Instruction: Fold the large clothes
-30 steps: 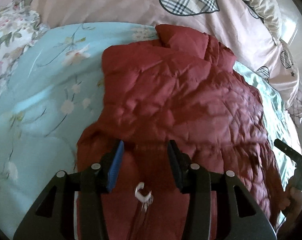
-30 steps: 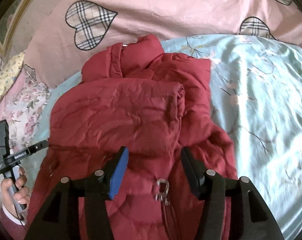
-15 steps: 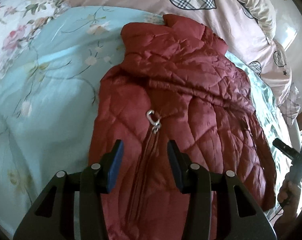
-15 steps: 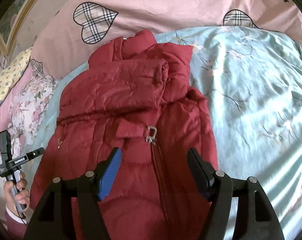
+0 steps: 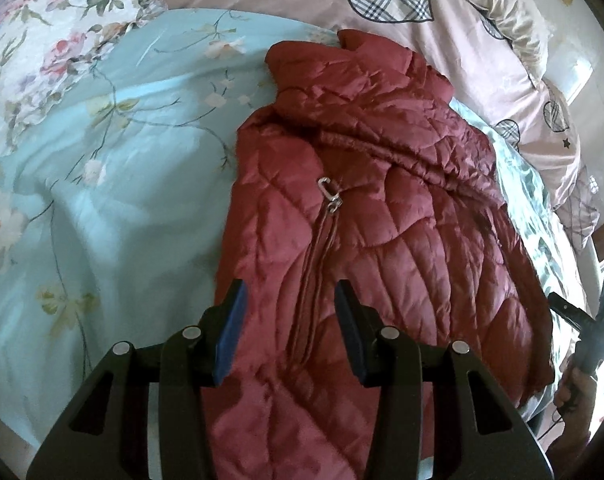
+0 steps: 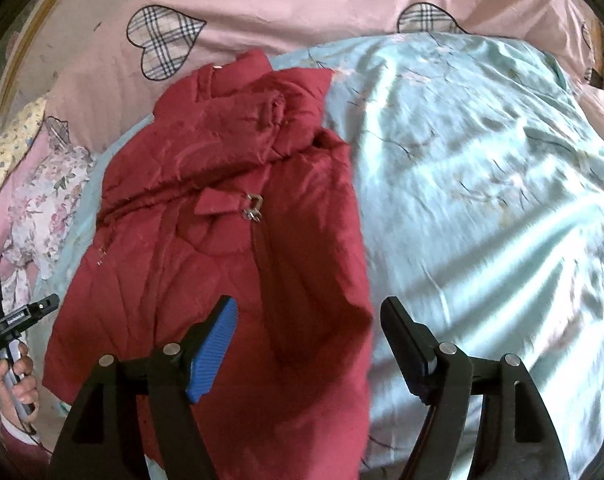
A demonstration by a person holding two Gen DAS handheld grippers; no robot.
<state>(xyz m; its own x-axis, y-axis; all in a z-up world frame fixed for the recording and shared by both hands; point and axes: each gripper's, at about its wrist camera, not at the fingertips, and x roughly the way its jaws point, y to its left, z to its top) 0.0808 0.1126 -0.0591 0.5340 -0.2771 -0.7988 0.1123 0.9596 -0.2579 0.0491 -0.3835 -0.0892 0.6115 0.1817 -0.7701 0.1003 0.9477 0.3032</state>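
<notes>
two grippers, left [image 5: 288,300] and right [image 6: 308,320], above a red jacket [image 5: 382,216] spread on the bed [image 5: 102,160], collar toward the pink sheet [image 6: 302,12]. fingers apart on both, clamping nothing. zipper pull [image 6: 254,206] near mid-chest.

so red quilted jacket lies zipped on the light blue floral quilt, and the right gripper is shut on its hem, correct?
Not quite. The right gripper is open, its fingers spread above the hem and gripping nothing, as the right wrist view shows. The rest holds: the red quilted jacket lies zipped on the light blue floral quilt.
</notes>
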